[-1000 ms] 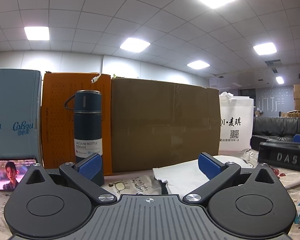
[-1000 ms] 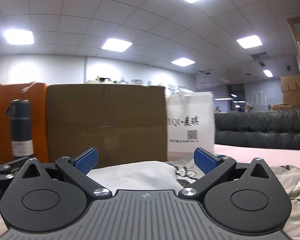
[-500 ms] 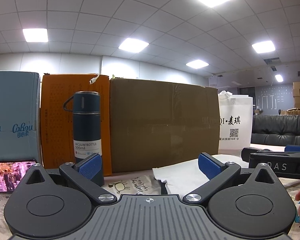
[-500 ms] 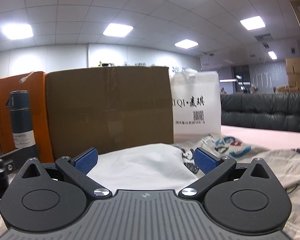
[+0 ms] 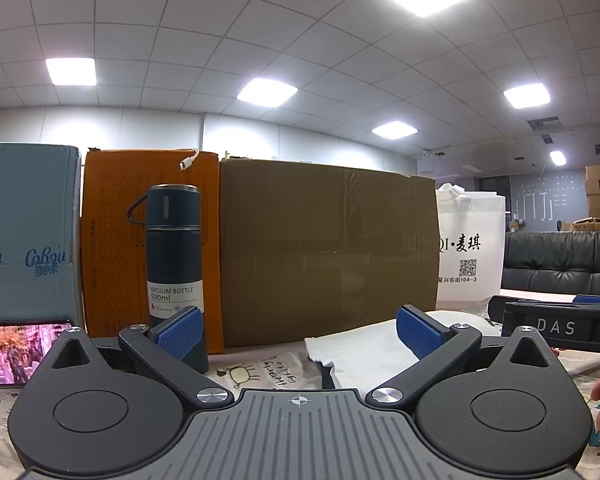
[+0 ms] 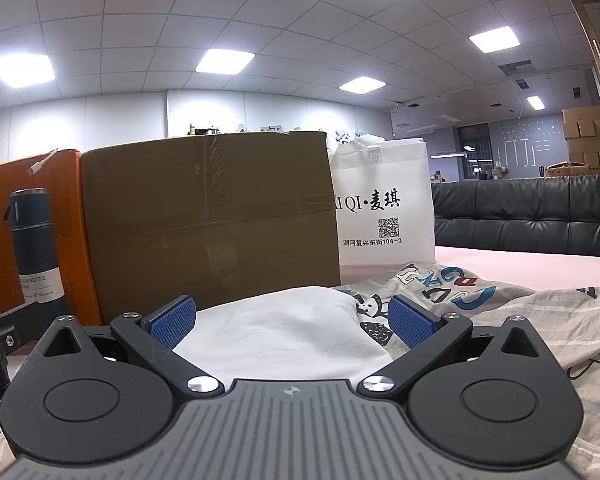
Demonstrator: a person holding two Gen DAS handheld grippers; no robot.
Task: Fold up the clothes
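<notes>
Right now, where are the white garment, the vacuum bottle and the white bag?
white garment (image 6: 284, 332): right wrist view, middle of the cloth.
vacuum bottle (image 5: 174, 256): left wrist view, dark body above the label.
white bag (image 6: 384, 184): right wrist view, front panel above the lettering.

Each hand-held gripper is black with blue textured pads, silver screws and ribbed grey housing.
</notes>
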